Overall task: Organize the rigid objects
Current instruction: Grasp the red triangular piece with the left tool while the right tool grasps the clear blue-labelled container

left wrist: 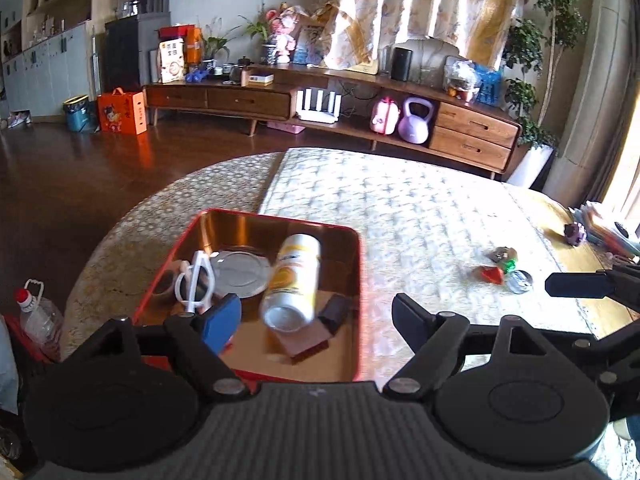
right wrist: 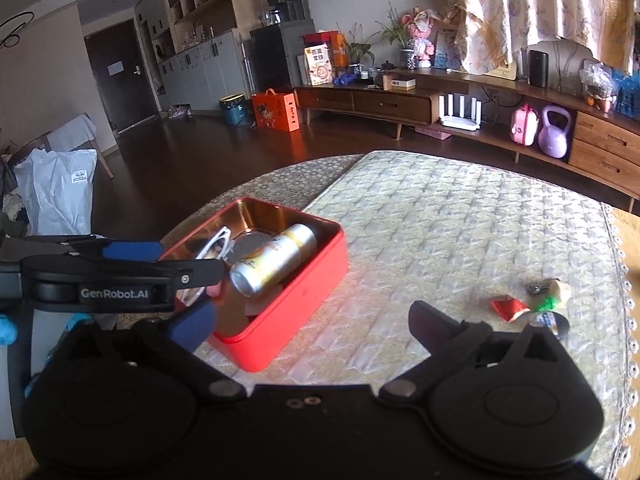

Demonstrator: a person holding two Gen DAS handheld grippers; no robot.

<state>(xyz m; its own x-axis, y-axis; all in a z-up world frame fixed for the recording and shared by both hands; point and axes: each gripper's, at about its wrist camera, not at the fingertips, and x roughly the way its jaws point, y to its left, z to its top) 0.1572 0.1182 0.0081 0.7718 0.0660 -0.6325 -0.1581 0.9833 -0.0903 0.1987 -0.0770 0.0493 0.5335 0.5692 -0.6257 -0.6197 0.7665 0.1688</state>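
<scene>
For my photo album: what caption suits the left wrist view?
Open claw above a red tin holding a can and white sunglasses.

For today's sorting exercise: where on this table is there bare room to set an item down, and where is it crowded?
Free: the cloth between the red tin and the small toys. Crowded: the tin, holding can, sunglasses and lid.

A purple kettlebell (left wrist: 416, 120) sits beside a pink bag (left wrist: 384, 115) in the wooden cabinet (left wrist: 472, 136); an orange box (left wrist: 121, 113) stands on the floor.

Dark wooden floor (right wrist: 192, 160), long wooden sideboard (left wrist: 472, 128), patterned curtain (left wrist: 420, 4).
</scene>
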